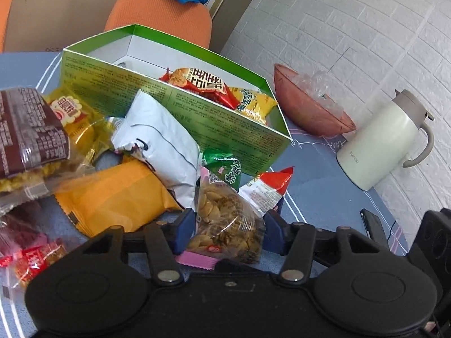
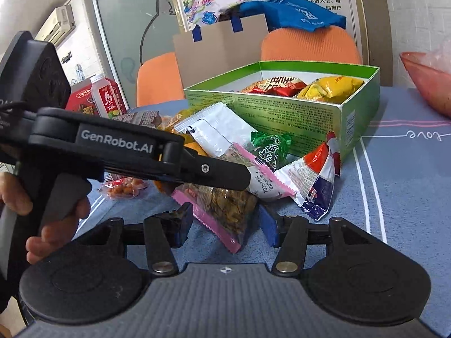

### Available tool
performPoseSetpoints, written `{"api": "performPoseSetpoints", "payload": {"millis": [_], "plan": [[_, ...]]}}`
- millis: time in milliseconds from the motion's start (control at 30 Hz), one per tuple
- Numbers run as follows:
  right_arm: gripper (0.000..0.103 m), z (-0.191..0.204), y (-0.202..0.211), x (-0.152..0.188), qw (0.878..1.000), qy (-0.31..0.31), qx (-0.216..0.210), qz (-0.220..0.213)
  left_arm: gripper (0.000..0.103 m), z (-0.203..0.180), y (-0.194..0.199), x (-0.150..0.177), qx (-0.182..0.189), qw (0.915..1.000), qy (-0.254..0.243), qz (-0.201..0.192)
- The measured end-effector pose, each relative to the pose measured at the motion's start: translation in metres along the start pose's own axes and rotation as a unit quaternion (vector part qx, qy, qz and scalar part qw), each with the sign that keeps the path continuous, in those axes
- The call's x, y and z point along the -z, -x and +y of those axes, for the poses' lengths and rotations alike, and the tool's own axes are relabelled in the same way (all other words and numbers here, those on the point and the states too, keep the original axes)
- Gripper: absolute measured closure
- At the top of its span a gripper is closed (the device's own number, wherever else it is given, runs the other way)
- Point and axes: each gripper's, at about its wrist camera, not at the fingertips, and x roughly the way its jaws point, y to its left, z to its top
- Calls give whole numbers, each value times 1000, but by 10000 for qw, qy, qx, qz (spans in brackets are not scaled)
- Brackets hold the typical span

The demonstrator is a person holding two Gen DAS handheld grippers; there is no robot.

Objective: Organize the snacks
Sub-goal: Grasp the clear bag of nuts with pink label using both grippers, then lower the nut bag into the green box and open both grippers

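Observation:
A green cardboard box [image 1: 197, 109] stands open on the blue tablecloth and holds a red packet [image 1: 200, 81] and a yellow packet [image 1: 253, 102]. It also shows in the right wrist view [image 2: 284, 118]. Loose snacks lie in front of it: a white packet [image 1: 160, 143], an orange packet [image 1: 118, 197], a green candy [image 2: 267, 149] and a red-and-white packet [image 2: 315, 180]. My left gripper [image 1: 228, 231] has its jaws around a clear pink-edged peanut packet [image 1: 228, 222]. My right gripper [image 2: 225, 222] is open, its fingers either side of the same packet [image 2: 225, 208].
A pink bowl [image 1: 307, 112] with plastic wrap and a cream thermos jug [image 1: 380, 140] stand right of the box by the white wall. A dark phone [image 1: 372, 222] lies near the table edge. Orange chairs [image 2: 307, 45] stand behind. A drink bottle [image 2: 105, 95] stands far left.

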Motion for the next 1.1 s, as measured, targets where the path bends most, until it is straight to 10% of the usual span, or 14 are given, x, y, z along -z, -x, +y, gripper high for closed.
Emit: {"api": "performPoseSetpoints", "payload": {"millis": [433, 767, 1100], "plan": [[38, 12, 15, -1, 9998, 120, -73, -124, 18, -21, 30, 12, 89, 9987, -308, -399], [38, 19, 23, -64, 9909, 735, -67, -1125, 18, -30, 52, -56, 84, 9896, -612, -1298], [40, -6, -33, -111, 9887, 716, -250, -1291, 22, 10, 17, -113, -153, 9917, -179, -1263]]}}
